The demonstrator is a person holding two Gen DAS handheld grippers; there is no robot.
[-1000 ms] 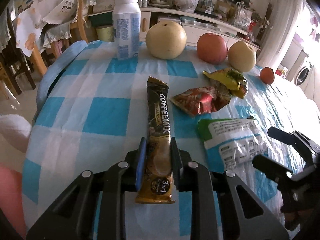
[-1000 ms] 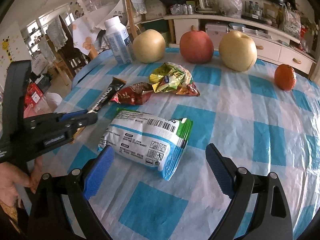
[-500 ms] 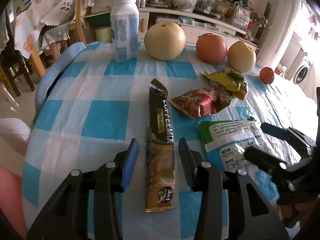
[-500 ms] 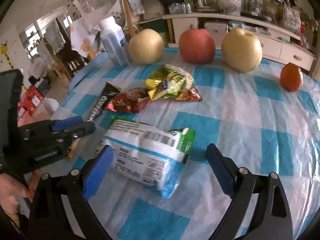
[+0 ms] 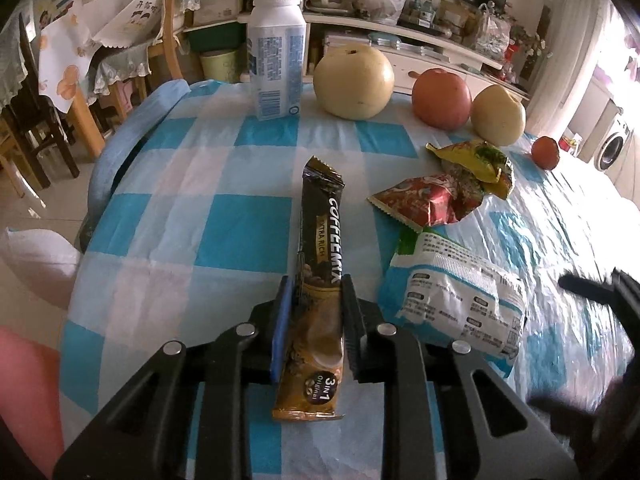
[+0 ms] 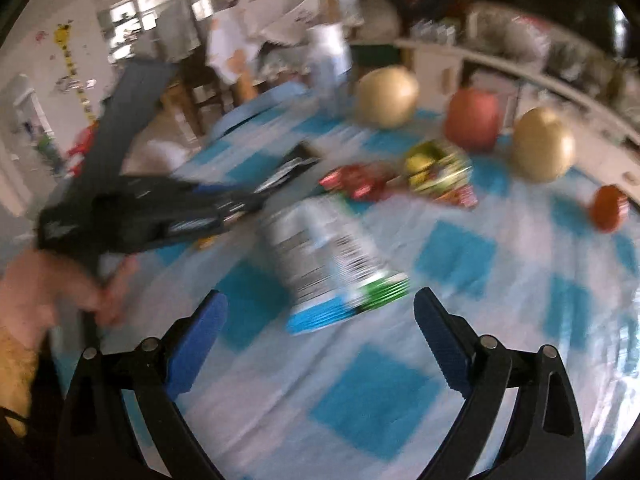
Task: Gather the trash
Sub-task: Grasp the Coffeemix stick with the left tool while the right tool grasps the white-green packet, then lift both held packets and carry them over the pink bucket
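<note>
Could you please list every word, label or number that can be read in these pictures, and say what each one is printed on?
"COFFEEMIX": coffee sachet held in the left gripper.
"XTRA RICH": same sachet, first letter hidden.
"3IN1 Original": same sachet, round badge.
White bottle: print too small.
White-and-green packet: print too small.
Right wrist view: all blurred.

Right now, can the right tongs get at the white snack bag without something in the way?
Probably yes. The right tongs are open, and the white snack bag lies just ahead of them on the tablecloth, with nothing between.
</note>
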